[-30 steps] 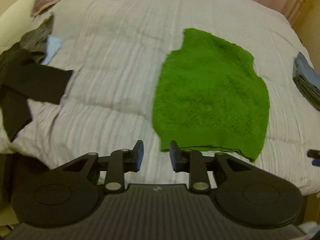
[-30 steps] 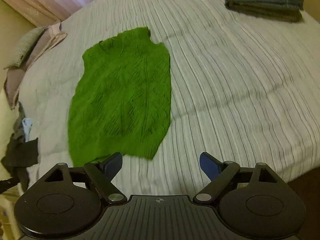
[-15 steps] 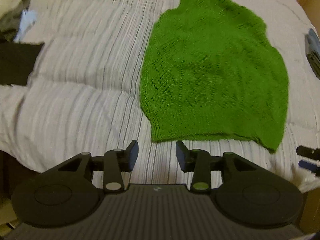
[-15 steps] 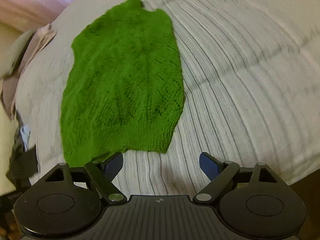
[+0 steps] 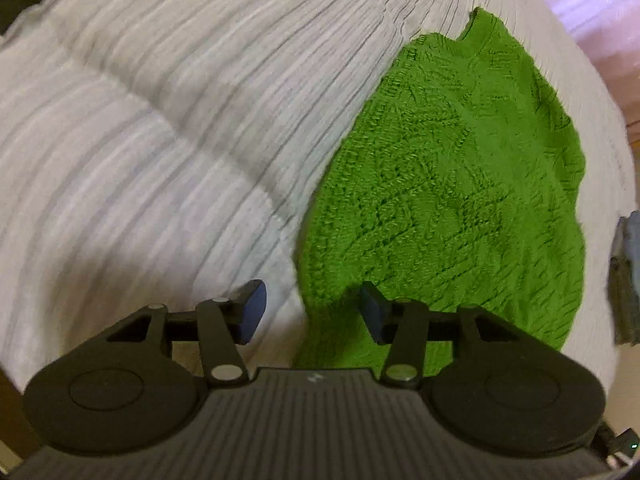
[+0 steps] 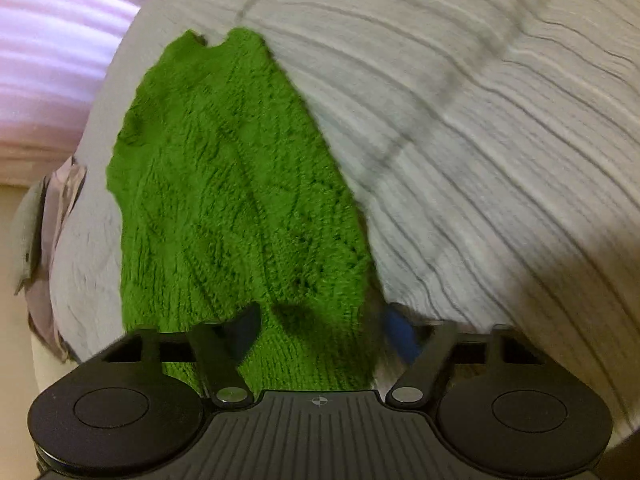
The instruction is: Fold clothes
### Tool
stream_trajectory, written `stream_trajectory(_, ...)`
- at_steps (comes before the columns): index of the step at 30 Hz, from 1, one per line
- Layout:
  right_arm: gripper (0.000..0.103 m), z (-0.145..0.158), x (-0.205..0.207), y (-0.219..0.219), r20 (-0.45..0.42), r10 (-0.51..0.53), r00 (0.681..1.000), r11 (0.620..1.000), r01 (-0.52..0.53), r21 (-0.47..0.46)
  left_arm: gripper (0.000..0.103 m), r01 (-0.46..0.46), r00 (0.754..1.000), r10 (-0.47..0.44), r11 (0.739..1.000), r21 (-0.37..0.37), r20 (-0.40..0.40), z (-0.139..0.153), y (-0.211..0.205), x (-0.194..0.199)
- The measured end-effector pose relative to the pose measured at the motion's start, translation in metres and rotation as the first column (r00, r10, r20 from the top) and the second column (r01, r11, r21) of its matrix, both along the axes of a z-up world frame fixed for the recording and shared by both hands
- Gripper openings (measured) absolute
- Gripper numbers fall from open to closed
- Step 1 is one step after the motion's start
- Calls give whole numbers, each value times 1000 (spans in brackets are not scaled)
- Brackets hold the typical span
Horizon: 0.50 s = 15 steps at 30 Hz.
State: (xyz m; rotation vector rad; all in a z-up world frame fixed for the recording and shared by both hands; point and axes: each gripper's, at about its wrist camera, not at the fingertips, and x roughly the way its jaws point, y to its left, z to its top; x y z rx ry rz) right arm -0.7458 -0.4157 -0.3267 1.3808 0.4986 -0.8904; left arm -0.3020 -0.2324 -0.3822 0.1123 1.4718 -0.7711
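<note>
The green sweater [image 5: 452,200] lay flat on the bed [image 5: 160,120]. Both hand-held grippers, left [image 5: 310,310] and right [image 6: 320,330], gaped over its hem; only the left view caught folded clothes [image 5: 626,276] beyond.

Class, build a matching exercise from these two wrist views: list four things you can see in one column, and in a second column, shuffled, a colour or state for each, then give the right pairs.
Things:
1. sweater
2. bedspread
3. left gripper
4. curtain

Colour or state:
A. pale grey with thin stripes
B. pinkish, at the far edge of the bed
C. bright green knit, lying flat
D. open, fingers astride the sweater's near corner

Pairs: 1-C, 2-A, 3-D, 4-B
</note>
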Motion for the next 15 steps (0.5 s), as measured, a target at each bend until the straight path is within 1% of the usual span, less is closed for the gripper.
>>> stream_trajectory(1,28,2,-2,0,7,0,1000,1000,0,-10,17,8,1000,-8,1000,-17,-13,0,-1,-1)
stream_trajectory(2,6,3,-5,0,15,0,1000,1000,1,-20,5,21,999,-22,999,-37,-24,1,-3,-3)
stream_trajectory(3,7,5,-7,0,22,-1,1000,1000,1,-30,5,40,999,-41,997,-67,-16,7,-2,-5)
stream_trajectory(4,6,7,-9,-1,30,-1,1000,999,2,-40,4,65,998,-64,992,-106,10,17,0,-7)
stream_trajectory(5,5,8,-11,-1,37,-1,999,999,2,-50,4,91,995,-85,984,-153,42,28,4,-8)
stream_trajectory(7,5,12,-16,-1,52,0,999,998,4,-70,4,131,989,-108,959,-251,104,51,25,-11)
stream_trajectory(8,4,13,-18,-1,59,0,998,997,5,-80,4,147,985,-116,950,-277,125,60,36,-12)
stream_trajectory(9,4,13,-26,3,41,8,999,997,-5,-71,4,162,983,-130,948,-274,133,63,47,-14)
stream_trajectory(10,4,12,-36,8,13,20,1000,998,-19,-53,4,186,978,-156,954,-237,138,61,54,-19)
stream_trajectory(11,4,10,-46,14,-15,33,999,999,-33,-34,4,214,971,-189,960,-179,144,55,58,-26)
stream_trajectory(12,4,2,-53,20,-53,45,998,999,-44,7,4,241,963,-223,963,-118,148,49,60,-33)
stream_trajectory(14,4,-12,-54,29,-105,79,991,995,-72,67,5,297,942,-294,955,3,163,38,56,-52)
stream_trajectory(15,5,-18,-53,33,-128,98,987,992,-86,94,6,319,930,-321,947,40,178,37,52,-60)
